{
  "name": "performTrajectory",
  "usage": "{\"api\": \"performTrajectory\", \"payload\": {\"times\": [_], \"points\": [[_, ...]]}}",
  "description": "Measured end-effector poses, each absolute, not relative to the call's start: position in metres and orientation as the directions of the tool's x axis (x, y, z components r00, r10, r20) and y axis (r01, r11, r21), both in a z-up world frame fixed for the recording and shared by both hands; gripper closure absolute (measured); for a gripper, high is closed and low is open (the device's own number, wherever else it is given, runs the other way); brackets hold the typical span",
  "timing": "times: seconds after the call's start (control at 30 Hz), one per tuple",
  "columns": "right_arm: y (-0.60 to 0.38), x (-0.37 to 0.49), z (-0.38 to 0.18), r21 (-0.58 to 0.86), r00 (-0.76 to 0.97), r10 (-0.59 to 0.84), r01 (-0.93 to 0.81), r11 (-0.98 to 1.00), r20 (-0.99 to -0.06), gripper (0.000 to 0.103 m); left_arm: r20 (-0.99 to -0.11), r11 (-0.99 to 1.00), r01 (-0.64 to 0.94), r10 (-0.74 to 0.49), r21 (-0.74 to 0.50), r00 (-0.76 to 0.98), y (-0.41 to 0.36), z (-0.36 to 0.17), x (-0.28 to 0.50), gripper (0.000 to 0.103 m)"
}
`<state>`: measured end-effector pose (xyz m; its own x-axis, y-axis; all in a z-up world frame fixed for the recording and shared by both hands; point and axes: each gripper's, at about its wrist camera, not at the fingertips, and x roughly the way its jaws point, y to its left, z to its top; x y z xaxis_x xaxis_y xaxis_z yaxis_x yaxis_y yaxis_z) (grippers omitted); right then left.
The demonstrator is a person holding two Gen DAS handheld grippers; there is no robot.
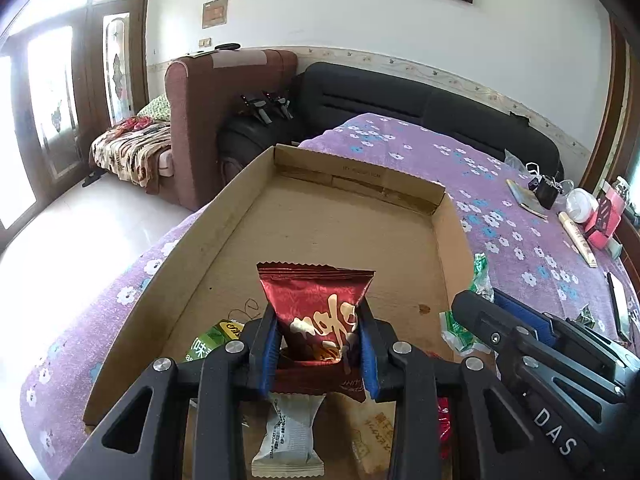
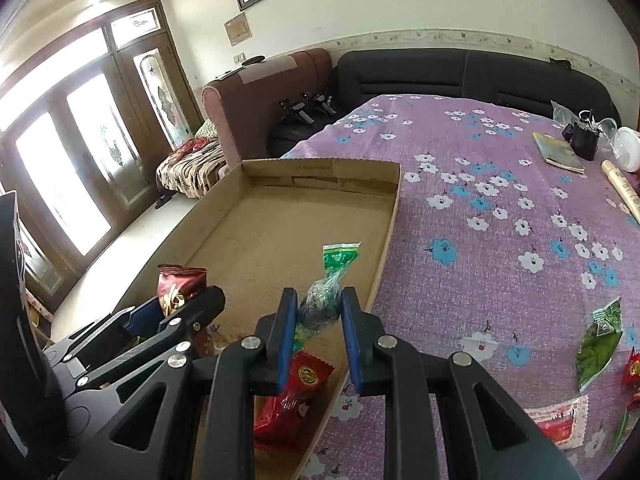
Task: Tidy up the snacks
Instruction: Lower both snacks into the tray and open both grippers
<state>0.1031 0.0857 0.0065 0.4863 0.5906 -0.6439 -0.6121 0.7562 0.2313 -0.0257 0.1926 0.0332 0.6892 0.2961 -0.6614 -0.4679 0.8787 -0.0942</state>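
Note:
My left gripper is shut on a dark red snack packet, held upright over the near part of a shallow cardboard tray. Under it in the tray lie a white packet, a green packet and a tan packet. My right gripper is shut on a small green-wrapped candy above the tray's right wall. A bright red packet lies in the tray below it. The left gripper with its red packet shows at the left of the right wrist view.
The tray sits on a purple flowered cloth. Loose snacks lie on the cloth at the right: a green packet and a red-and-white packet. At the far right stand a booklet, a black clip holder and a white jar. Sofas stand behind.

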Motion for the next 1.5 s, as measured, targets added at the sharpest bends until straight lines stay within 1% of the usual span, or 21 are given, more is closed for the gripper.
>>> {"api": "performTrajectory", "payload": {"times": [0.93, 1.1, 1.4, 1.5], "points": [[0.084, 0.1, 0.001, 0.236, 0.487, 0.593, -0.61, 0.756, -0.641, 0.081, -0.657, 0.875, -0.479, 0.318, -0.075, 0.683, 0.191, 0.034, -0.027, 0.066], [0.083, 0.098, 0.003, 0.24, 0.487, 0.598, -0.611, 0.754, -0.637, 0.08, -0.648, 0.876, -0.478, 0.323, -0.072, 0.69, 0.191, 0.036, -0.029, 0.058], [0.078, 0.098, 0.011, 0.25, 0.498, 0.603, -0.604, 0.757, -0.623, 0.079, -0.63, 0.877, -0.472, 0.32, -0.085, 0.708, 0.191, 0.04, -0.032, 0.05], [0.067, 0.098, 0.023, 0.268, 0.521, 0.615, -0.593, 0.76, -0.592, 0.076, -0.611, 0.879, -0.469, 0.324, -0.088, 0.722, 0.189, 0.043, -0.036, 0.047]]}}
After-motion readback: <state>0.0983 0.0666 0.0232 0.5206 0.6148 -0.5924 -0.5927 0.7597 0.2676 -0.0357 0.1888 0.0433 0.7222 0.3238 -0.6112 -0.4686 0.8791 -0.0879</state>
